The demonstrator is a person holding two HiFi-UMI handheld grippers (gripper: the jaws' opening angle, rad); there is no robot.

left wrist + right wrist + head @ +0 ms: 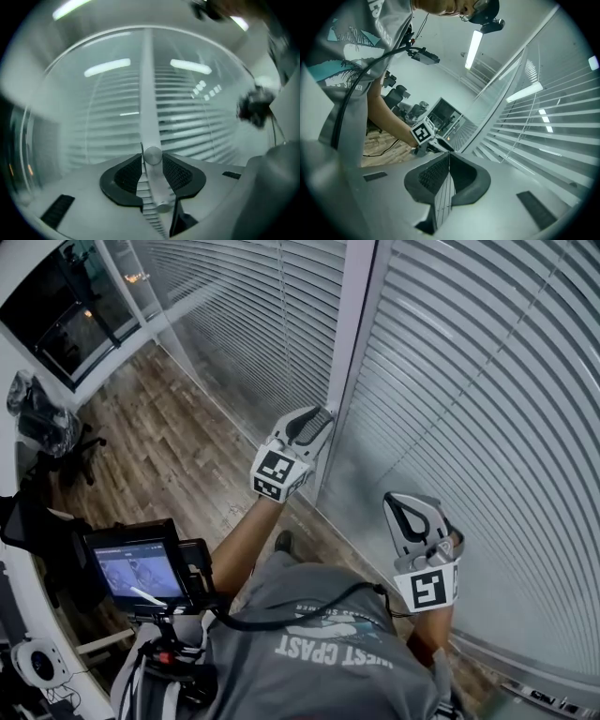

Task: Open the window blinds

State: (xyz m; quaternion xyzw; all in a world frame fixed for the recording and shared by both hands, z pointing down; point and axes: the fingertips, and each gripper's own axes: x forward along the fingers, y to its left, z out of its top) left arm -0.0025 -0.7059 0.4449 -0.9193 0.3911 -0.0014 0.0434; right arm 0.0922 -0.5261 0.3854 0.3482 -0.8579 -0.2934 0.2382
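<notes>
The person stands at a window whose slatted blinds [487, 381] hang closed on both sides of a white frame post [352, 324]. The left tool [312, 423] is raised to that post. In the left gripper view its pads [126, 176] press from both sides on a slim white rod [149, 117] with a round metal cap, seemingly the blinds' wand, though the view is blurred. The right tool [405, 512] hangs just beside the right-hand blinds, with its jaws together and nothing between them.
</notes>
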